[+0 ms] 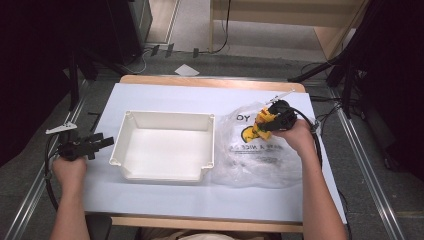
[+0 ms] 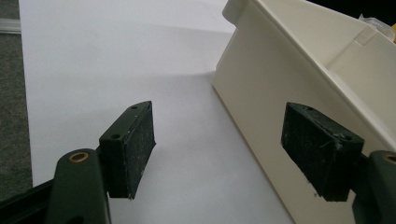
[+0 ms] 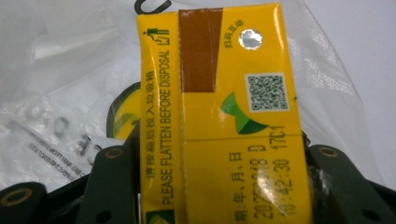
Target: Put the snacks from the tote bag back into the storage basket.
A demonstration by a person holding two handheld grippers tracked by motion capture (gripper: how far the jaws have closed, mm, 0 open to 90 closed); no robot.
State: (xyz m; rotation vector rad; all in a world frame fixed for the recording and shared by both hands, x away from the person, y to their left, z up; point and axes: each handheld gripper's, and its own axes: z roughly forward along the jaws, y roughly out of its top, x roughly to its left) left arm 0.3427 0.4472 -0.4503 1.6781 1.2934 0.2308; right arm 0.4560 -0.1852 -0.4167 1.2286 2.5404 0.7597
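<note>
The yellow carton (image 3: 219,112) sits gripped in the right tongs (image 1: 264,125), just right of the white bin (image 1: 165,172), long axis running straight out between the jaws; left tongs (image 2: 229,154) wide, empty, at the bin's left wall.

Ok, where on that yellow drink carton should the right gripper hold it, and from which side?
Across its two narrow sides, near the lower end, coming from below along its length. The yellow carton is a flat slab, and the right gripper already brackets it this way above the clear plastic bag. Its broad printed face stays free, which probably makes for a steady grip.
</note>
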